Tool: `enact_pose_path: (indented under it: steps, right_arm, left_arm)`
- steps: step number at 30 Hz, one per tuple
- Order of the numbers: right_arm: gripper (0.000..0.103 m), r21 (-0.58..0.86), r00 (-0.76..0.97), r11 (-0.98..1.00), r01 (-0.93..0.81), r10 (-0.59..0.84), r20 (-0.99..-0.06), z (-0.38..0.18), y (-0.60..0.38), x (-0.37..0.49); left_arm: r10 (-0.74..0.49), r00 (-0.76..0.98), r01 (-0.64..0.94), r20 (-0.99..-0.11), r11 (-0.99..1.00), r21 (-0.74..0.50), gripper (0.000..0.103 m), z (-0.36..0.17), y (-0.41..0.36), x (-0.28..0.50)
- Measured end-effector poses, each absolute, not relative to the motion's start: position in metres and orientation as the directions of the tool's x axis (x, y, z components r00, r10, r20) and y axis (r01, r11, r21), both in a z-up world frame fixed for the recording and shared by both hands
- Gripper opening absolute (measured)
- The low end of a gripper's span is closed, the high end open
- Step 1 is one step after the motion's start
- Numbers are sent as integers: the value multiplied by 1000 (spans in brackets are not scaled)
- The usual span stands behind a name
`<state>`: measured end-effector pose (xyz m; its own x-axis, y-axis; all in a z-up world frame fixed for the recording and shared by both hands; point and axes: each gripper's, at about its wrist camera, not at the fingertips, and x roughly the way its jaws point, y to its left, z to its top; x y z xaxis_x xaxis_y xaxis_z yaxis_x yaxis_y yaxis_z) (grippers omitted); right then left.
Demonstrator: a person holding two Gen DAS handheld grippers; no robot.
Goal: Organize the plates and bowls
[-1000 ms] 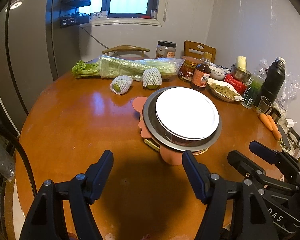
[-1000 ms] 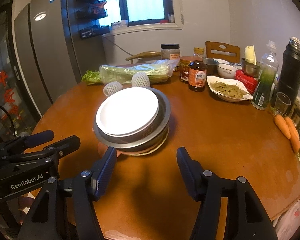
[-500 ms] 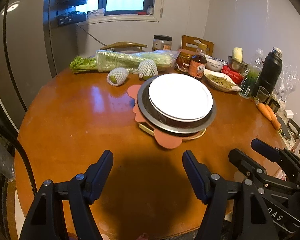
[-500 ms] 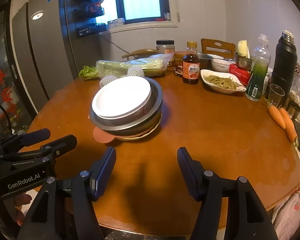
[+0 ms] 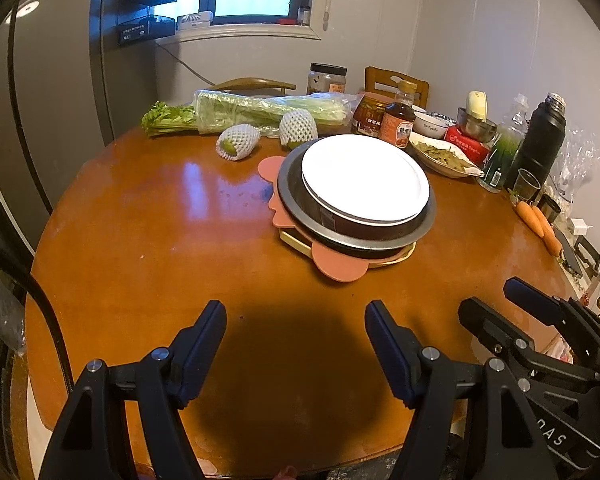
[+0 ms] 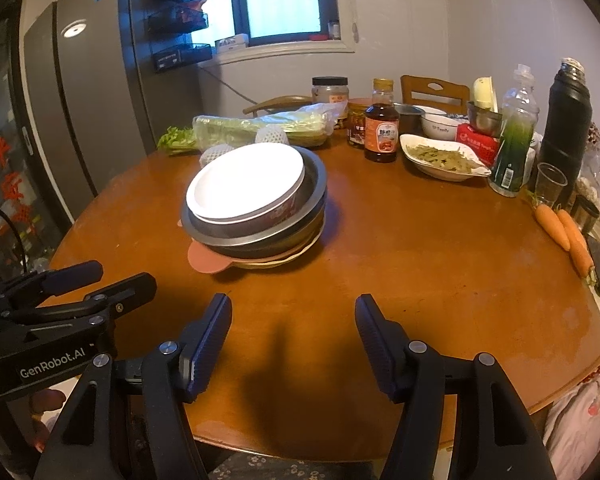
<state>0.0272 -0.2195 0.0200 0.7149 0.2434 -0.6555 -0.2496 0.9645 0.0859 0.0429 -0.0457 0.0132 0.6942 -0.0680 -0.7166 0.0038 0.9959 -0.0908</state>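
both claws, left gripper (image 5: 294,322) and right gripper (image 6: 292,314), are held spread and empty, well short of the stack (image 6: 256,204). nothing looks left to sort, so the white plate (image 5: 364,178) ahead is best left untouched.

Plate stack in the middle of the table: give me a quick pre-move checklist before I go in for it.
1. Left tool empty, jaws apart: ok.
2. Right tool empty, jaws apart: ok.
3. White plate on top, uncovered: ok.
4. Stack centred: not ok; the plate and the dark bowl sit off-centre in the metal basin, with the pink mat poking out below.
5. Bare table between tools and stack: ok.
6. Stack steady if lifted: cannot tell.
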Motion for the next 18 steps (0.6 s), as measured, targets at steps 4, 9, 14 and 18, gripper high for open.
enact_pose_path:
  steps: [4,9,14,18]
  right_arm:
    - [66,83,712,963,-257,247,-657,18,-216,26]
    - [66,94,707,961,-261,257,-659,13,-215,27]
    - [66,95,701,961,-259,254,-666,9,-216,29]
    - [66,95,702,962,-257,254,-666,8,-216,30]
  left_arm:
    - [-61,694,-8,-718,996,-92,71,11,-44,44]
    - [-57,690,-11,-722,996,-89,71,8,-44,45]
    - [-52,684,-21,-728,996,-91,71,5,-43,45]
    - [-52,680,-20,-731,996,-89,71,4,-43,45]
